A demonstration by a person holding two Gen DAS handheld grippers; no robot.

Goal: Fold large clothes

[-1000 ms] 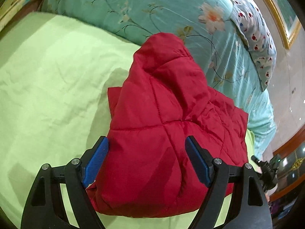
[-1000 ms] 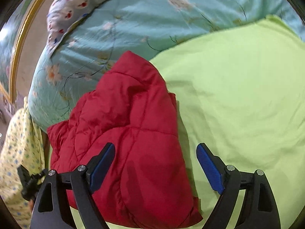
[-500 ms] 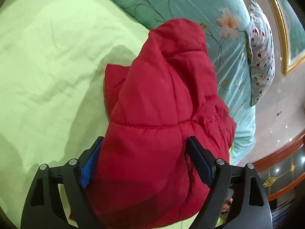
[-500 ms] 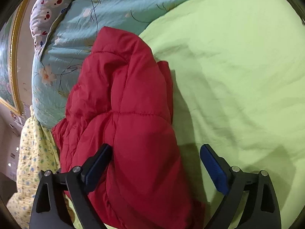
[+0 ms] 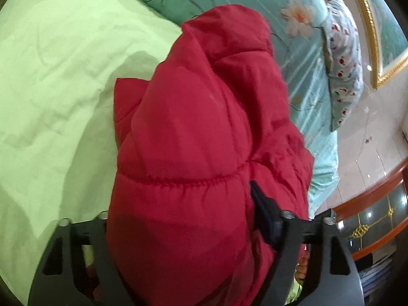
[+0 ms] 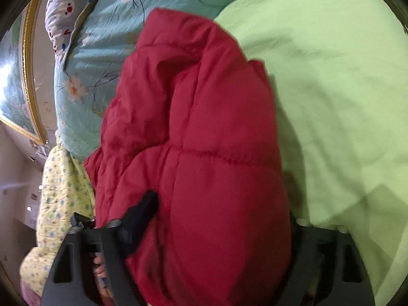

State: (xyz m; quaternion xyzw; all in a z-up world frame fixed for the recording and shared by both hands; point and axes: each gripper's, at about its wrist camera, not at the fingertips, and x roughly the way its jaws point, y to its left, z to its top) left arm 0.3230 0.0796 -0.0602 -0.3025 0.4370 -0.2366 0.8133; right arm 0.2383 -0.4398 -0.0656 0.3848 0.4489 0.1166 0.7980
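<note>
A folded red puffer jacket [image 5: 193, 117] lies on the light green sheet [image 5: 63, 76], its far end against a teal floral quilt. In the left wrist view my left gripper [image 5: 182, 199] straddles its near end. The jaws are closing, the right finger [image 5: 265, 211] digs into the padding and the left one is hidden behind the bulge. In the right wrist view the jacket [image 6: 193, 102] fills the right gripper [image 6: 220, 204] the same way. Those jaws are closing too, the left finger [image 6: 142, 211] sunk in the fabric, the right one covered.
The teal floral quilt [image 5: 301, 51] and a dotted pillow [image 5: 344, 58] rise behind the jacket. A gilt picture frame [image 5: 374, 38] and a wooden cabinet [image 5: 377, 204] stand beyond the bed. A yellow flowered cloth [image 6: 58, 191] hangs at the bed's edge. Green sheet [image 6: 331, 76] spreads beside the jacket.
Both grippers have come down and forward over the jacket's near end. Their fingers, wide apart before, have closed into the padding, which now bulges up and hides the blue pads.
</note>
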